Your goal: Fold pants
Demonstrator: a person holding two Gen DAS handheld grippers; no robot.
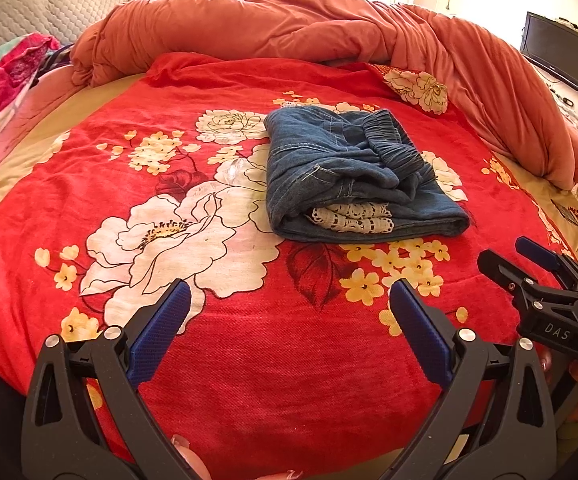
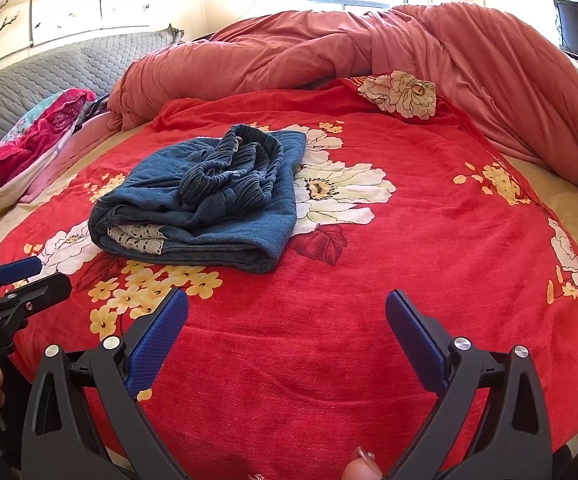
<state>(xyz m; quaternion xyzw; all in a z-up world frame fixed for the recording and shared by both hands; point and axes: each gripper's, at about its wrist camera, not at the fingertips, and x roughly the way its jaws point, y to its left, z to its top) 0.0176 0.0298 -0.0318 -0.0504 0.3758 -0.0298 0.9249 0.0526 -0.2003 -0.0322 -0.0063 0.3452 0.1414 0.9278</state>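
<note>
Blue denim pants [image 1: 353, 172] lie folded in a compact bundle on the red floral blanket [image 1: 249, 360], elastic waistband on top and white lace trim showing at the near edge. They also show in the right wrist view [image 2: 205, 200]. My left gripper [image 1: 289, 304] is open and empty, held back from the pants above the blanket. My right gripper [image 2: 287, 312] is open and empty, to the right of the pants and nearer than them. It shows at the right edge of the left wrist view [image 1: 529, 264]. The left gripper shows at the left edge of the right wrist view [image 2: 21, 276].
A bunched salmon duvet [image 1: 309, 28] runs along the far and right sides of the bed. A pink and teal pillow [image 2: 29, 148] lies at the left by a grey quilted headboard [image 2: 49, 72]. A dark TV [image 1: 557, 52] hangs at the right.
</note>
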